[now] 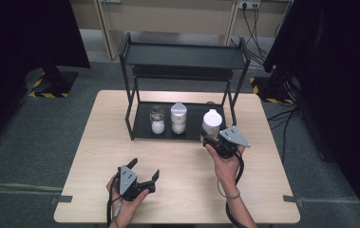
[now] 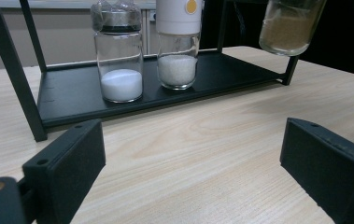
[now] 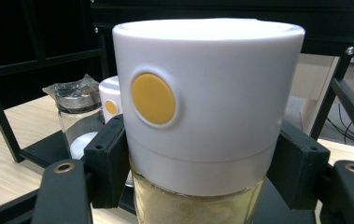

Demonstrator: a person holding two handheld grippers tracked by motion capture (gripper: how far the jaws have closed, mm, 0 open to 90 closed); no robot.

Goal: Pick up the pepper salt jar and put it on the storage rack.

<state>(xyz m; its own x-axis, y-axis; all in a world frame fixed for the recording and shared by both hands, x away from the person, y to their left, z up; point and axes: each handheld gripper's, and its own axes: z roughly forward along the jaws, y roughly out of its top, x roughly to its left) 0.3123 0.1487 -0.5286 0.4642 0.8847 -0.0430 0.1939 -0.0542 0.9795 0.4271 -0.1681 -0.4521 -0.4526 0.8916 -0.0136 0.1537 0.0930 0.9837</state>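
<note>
The right tool (image 1: 214, 137) grips a jar (image 1: 212, 119) with a white cap and tan powder inside, its jaws pressed on either side just under the cap. In the right gripper view the jar (image 3: 202, 112) stands upright between the black pads, and a round yellow button shows on the cap's side. The jar hangs in the air at the near right corner of the black rack (image 1: 183, 56), just above the rack's lower shelf (image 1: 194, 124) edge; in the left gripper view its glass base (image 2: 290, 25) is tilted slightly and off the tabletop (image 1: 182, 190).

The left tool (image 1: 142, 176) rests low over the near left part of the tabletop, well apart from the rack, its jaws spread wide with nothing between them.

Two more jars stand upright on the lower shelf, near each other. The left one (image 1: 157, 119) has a metal cap and fine white powder at its bottom. The one just right of it (image 1: 178, 118) has a white cap and coarser white grains.
</note>
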